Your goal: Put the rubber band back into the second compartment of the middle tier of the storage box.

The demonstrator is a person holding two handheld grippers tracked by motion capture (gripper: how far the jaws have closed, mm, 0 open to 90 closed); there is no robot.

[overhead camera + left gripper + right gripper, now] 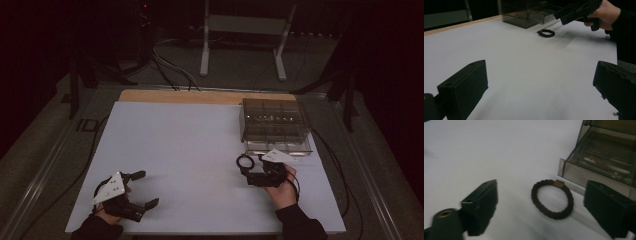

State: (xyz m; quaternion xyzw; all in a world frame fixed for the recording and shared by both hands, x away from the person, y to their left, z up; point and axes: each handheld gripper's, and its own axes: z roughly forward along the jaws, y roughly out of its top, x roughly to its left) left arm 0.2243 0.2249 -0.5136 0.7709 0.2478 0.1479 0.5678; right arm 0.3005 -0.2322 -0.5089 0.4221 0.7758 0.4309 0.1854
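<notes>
1. Two grippers are on show: the left gripper (144, 189) sits near the table's near-left corner, and the right gripper (251, 172) is over on the right, each held in one hand.
2. One dark braided hair tie (552, 198) lies flat on the white table (190, 145), apart from both grippers and just left of the box's near-left corner.
3. One smoky clear box (274, 125) stands at the far right of the table, divided into compartments, and its lowest drawer (599, 167) is pulled out towards the near side.
4. The left gripper's jaws are spread wide over bare table, with nothing between them.
5. In the right gripper view its jaws also stand wide apart, the hair tie lying ahead of the gap and untouched.
6. From the high view the right hand (282, 192) hides most of its gripper's body.
7. There are pale items in the drawer, but they're too blurred to name or count.
8. The room beyond the table is very dark; one pale metal stand (245, 35) and some floor cables (170, 67) can be made out.
</notes>
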